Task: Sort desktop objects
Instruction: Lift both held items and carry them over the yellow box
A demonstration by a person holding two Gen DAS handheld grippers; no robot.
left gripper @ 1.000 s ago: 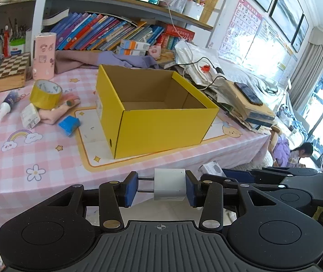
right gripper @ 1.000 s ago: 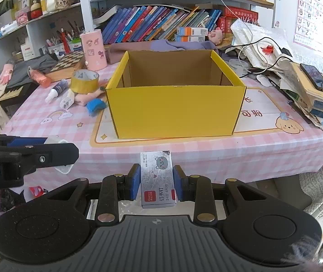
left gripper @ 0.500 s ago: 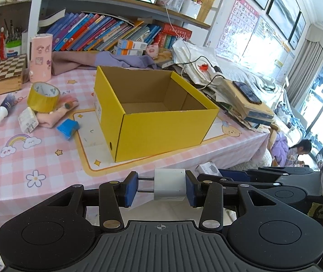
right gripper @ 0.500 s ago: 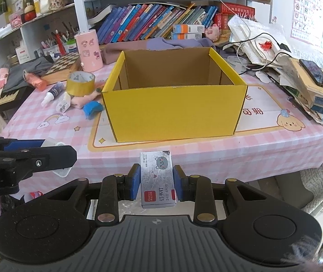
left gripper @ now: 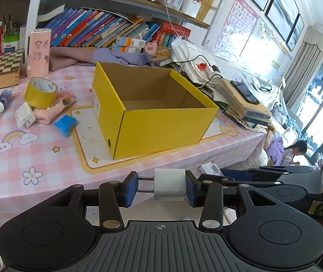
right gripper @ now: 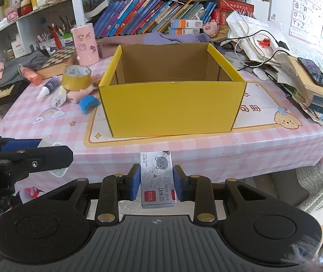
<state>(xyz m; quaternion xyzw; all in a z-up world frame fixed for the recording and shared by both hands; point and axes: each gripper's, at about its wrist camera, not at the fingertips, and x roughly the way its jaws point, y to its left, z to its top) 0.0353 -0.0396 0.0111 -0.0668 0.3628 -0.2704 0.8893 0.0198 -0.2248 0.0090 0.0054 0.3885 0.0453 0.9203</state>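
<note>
An open yellow cardboard box (left gripper: 161,131) (right gripper: 172,108) stands on the pink checked table, and the part of its inside that shows looks empty. My left gripper (left gripper: 160,188) is shut on a white plug adapter (left gripper: 169,187), its prongs against the left pad, held off the table's near edge. My right gripper (right gripper: 156,185) is shut on a small grey staples box (right gripper: 158,179), also in front of the table edge, centred on the yellow box. The right gripper shows in the left wrist view (left gripper: 263,181); the left gripper shows at the left of the right wrist view (right gripper: 25,158).
Left of the box lie a yellow tape roll (left gripper: 40,92), a blue item (left gripper: 65,124), a glue bottle (left gripper: 1,104), a small white pack (left gripper: 24,115) and a pink cup (left gripper: 37,53). A chessboard (left gripper: 3,68) sits far left. Stacked books, cables and a phone (left gripper: 244,91) crowd the right.
Both grippers have moved a little nearer the table; the yellow box appears slightly larger. Both keep hold of their objects.
</note>
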